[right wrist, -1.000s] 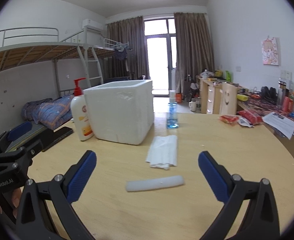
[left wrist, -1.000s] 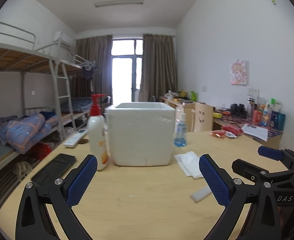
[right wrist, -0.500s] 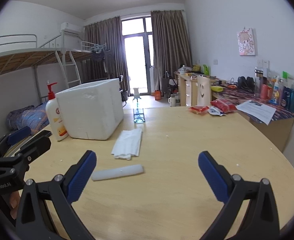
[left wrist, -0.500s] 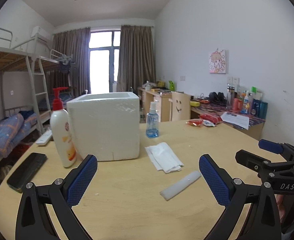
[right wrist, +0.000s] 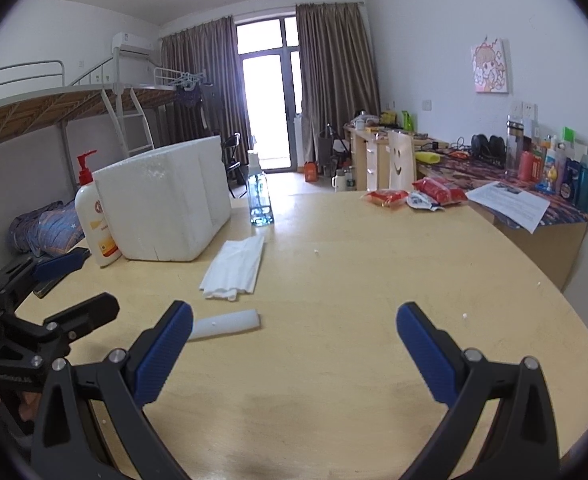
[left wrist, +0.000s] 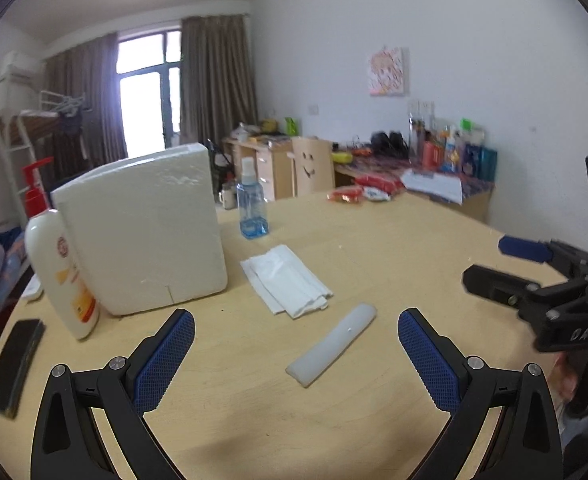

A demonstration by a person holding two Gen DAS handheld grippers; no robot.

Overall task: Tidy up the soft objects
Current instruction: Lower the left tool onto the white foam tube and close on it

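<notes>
We have both grippers spread wide and empty, above the table [left wrist: 394, 240]. The white foam strip [left wrist: 331, 345] lies flat on the wood, just in front of the folded white cloth [left wrist: 285, 280] and well apart from the foam box [left wrist: 141, 232].

Key relation: in the left wrist view the strip sits between the fingers of the left gripper [left wrist: 296, 354], slightly ahead, nothing in the way. Its long axis runs diagonally, near end toward us, far end up and right, so it isn't square to the jaw line.

In the right wrist view the strip [right wrist: 225, 322] is off to the left of the right gripper [right wrist: 294, 346], half hidden behind its left finger [right wrist: 161, 354].

We judge the left hand nearer and better lined up. Probably needs a wrist twist so the pads close across the strip's short width.
</notes>
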